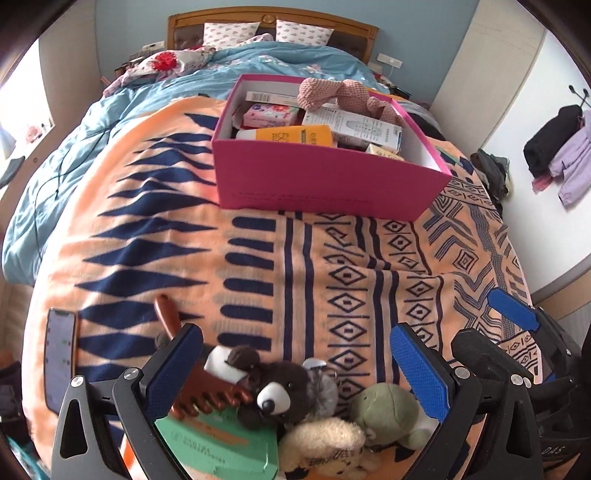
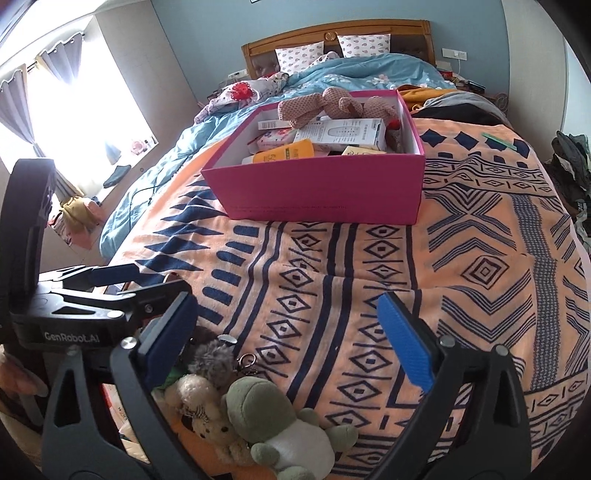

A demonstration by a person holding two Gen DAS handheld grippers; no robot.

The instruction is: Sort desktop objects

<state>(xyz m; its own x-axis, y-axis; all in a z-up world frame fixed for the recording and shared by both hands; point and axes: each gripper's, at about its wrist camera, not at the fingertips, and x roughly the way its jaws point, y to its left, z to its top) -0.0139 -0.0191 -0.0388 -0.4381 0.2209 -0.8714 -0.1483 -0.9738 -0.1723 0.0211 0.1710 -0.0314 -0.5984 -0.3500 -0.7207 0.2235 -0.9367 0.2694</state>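
Note:
A pink box (image 1: 325,181) (image 2: 317,192) stands on the patterned blanket, holding a pink knitted toy (image 1: 343,94), an orange tube (image 1: 295,136) and cartons. Near me lies a pile: a brown bear plush (image 1: 284,391), a cream bear (image 1: 325,439) (image 2: 199,398), a green turtle plush (image 1: 391,410) (image 2: 266,417), a brown comb (image 1: 207,391) and a green box (image 1: 221,443). My left gripper (image 1: 295,373) is open, its jaws on either side of the pile. My right gripper (image 2: 288,339) is open and empty, just right of the left one, over the turtle.
A phone (image 1: 59,354) lies at the blanket's left edge. Blue bedding and pillows (image 1: 229,33) lie behind the box. Clothes (image 1: 561,147) hang on the right wall. A green card (image 2: 498,142) lies at the blanket's far right.

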